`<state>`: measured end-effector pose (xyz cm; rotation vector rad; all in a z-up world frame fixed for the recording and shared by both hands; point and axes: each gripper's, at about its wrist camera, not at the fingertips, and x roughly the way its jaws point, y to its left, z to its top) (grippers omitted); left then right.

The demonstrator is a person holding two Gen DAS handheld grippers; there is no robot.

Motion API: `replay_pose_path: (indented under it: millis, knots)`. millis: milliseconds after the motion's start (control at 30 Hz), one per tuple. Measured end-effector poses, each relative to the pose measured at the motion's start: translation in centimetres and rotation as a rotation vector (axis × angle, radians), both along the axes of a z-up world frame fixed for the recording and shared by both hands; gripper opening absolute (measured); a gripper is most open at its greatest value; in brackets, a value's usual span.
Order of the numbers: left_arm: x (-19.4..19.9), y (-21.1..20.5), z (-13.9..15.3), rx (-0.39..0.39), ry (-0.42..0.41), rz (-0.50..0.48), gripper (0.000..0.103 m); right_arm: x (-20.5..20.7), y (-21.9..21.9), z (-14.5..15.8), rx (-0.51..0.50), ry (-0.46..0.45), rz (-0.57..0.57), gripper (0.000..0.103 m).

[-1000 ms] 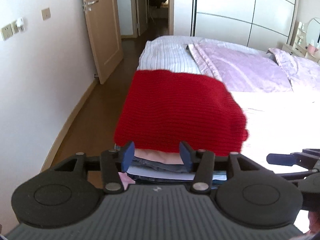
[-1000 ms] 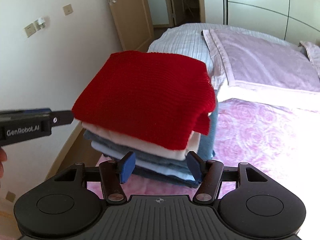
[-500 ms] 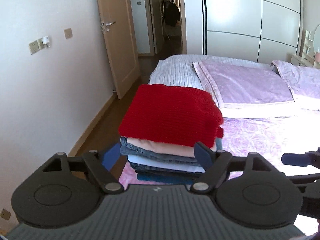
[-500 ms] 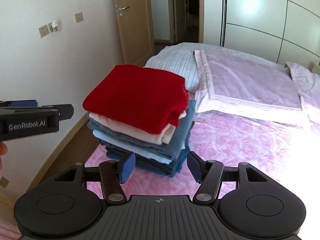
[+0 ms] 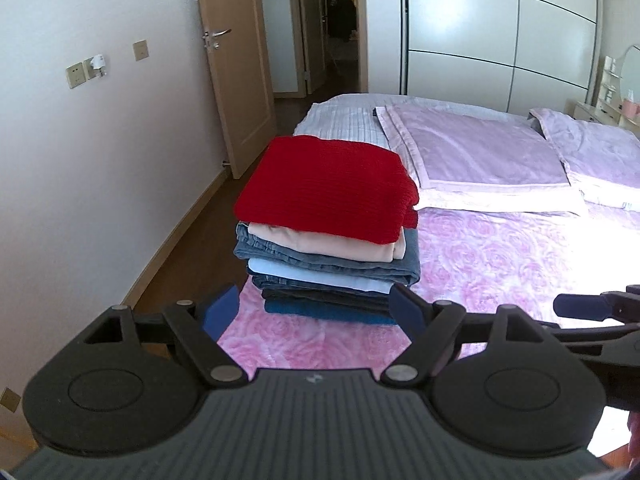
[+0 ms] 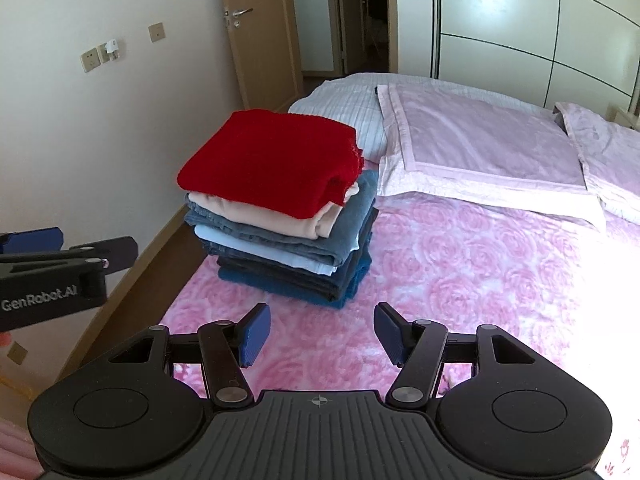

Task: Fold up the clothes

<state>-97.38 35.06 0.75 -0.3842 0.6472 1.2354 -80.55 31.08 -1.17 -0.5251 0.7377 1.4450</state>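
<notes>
Bed [image 6: 460,280] under a pink rose-patterned cover fills my view, lilac pillows [image 6: 476,148] lying toward its far end; the stack of folded clothes [image 6: 288,240] sits near the bed's left edge, close to the wall side. Stack order, top down: red knit sweater [image 6: 272,164], peach garment [image 6: 272,220], denim, pale blue, then darker blue layers at the base. My left gripper [image 5: 316,310] hangs just short of the stack with its jaws spread wide and holding nothing, and my right gripper [image 6: 320,334] hovers over bare cover, jaws likewise apart and empty.
</notes>
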Motion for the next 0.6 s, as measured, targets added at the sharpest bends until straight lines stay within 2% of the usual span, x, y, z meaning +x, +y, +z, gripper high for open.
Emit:
replay_pose_path:
  millis: [467,600]
  knots:
    - [-6.6,6.5,-1.8,-0.007,0.025,-0.091,0.08,-6.9,5.0,-1.9,-0.03,0.036,-0.124,0.061]
    - [-8.2,8.0,-2.8,-0.031,0.036,-0.119,0.08,-8.7,6.4,-3.0,-0.059,0.043,-0.154,0.061]
